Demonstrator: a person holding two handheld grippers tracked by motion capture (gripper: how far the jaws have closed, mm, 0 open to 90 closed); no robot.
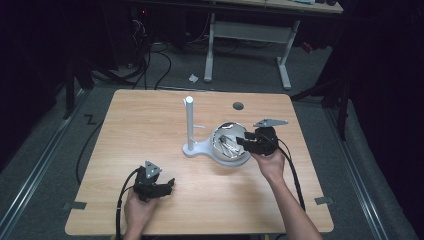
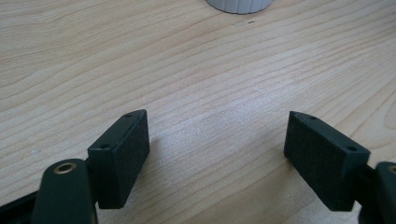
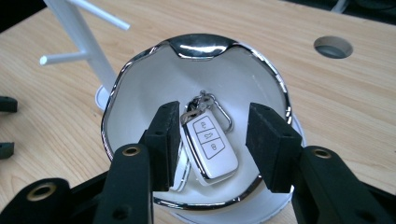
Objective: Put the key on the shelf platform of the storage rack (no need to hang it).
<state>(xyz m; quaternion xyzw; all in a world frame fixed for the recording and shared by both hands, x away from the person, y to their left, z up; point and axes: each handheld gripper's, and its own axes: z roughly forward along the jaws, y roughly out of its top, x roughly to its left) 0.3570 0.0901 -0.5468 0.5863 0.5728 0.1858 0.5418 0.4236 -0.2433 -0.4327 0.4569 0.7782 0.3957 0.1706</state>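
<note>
We see a wooden table (image 1: 150, 130) carrying a white stand (image 1: 190, 122) with an upright post, and touching its base on the right a white bowl (image 3: 140, 79) with a chrome rim. Our right gripper (image 3: 212, 140) reaches over the near rim of that bowl; its jaws are drawn in as far as they go, yet a gap remains between them and the pads press on nothing. Inside the bowl, in that gap, lies a white key fob (image 3: 210, 147) with a metal ring (image 3: 208, 105) at its far end; a second fob sits partly hidden behind the left jaw. Our left gripper (image 2: 217, 149) rests low over bare table near the front edge, well apart from the bowl, its jaws spread wide and empty.
</note>
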